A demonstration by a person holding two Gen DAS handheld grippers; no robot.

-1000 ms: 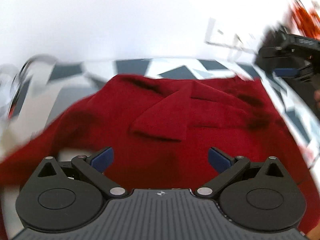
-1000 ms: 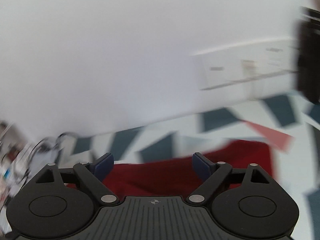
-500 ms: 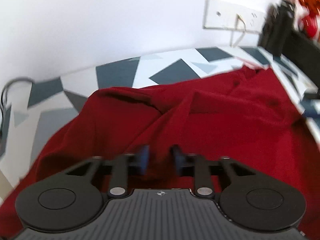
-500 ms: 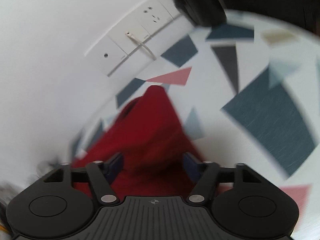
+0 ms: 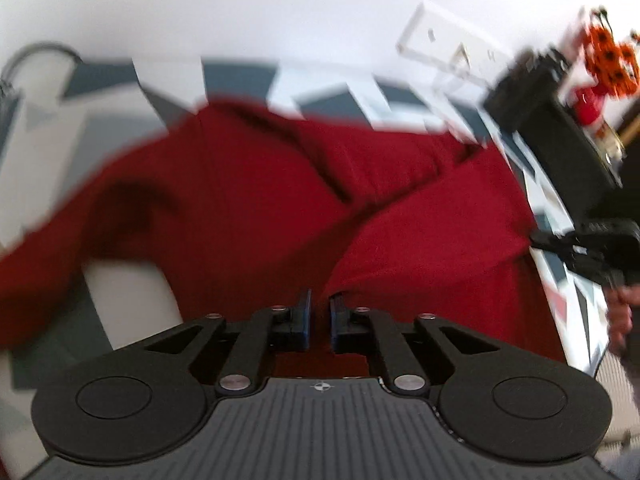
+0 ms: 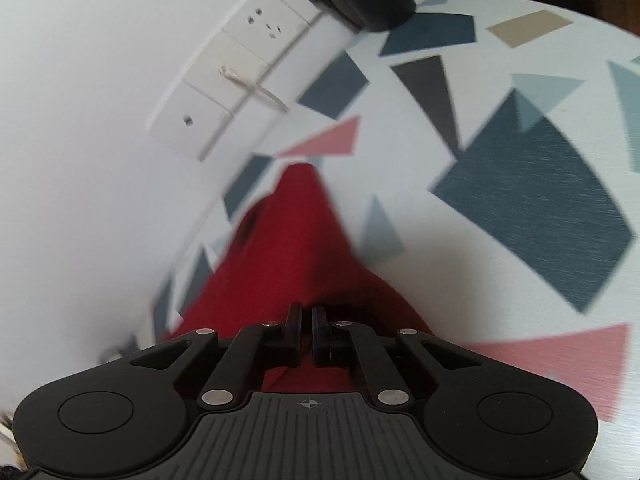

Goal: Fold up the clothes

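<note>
The right gripper (image 6: 306, 330) pinched the crumpled dark red cloth garment's (image 5: 280, 216) edge beside bare patterned tabletop (image 6: 520, 208), while the left gripper (image 5: 319, 322), jaws opening slightly, still held cloth.

Your red garment (image 5: 248, 208): soft matt cloth, slightly fuzzy. Desk (image 6: 500, 208) under it: smooth, printed in flat geometric patches, faint brushed grain. Each tool (image 6: 307, 322): matt black plastic, ribbed housing, shiny metal pivot pins. Wall sockets (image 6: 236, 68): smooth white plastic.
</note>
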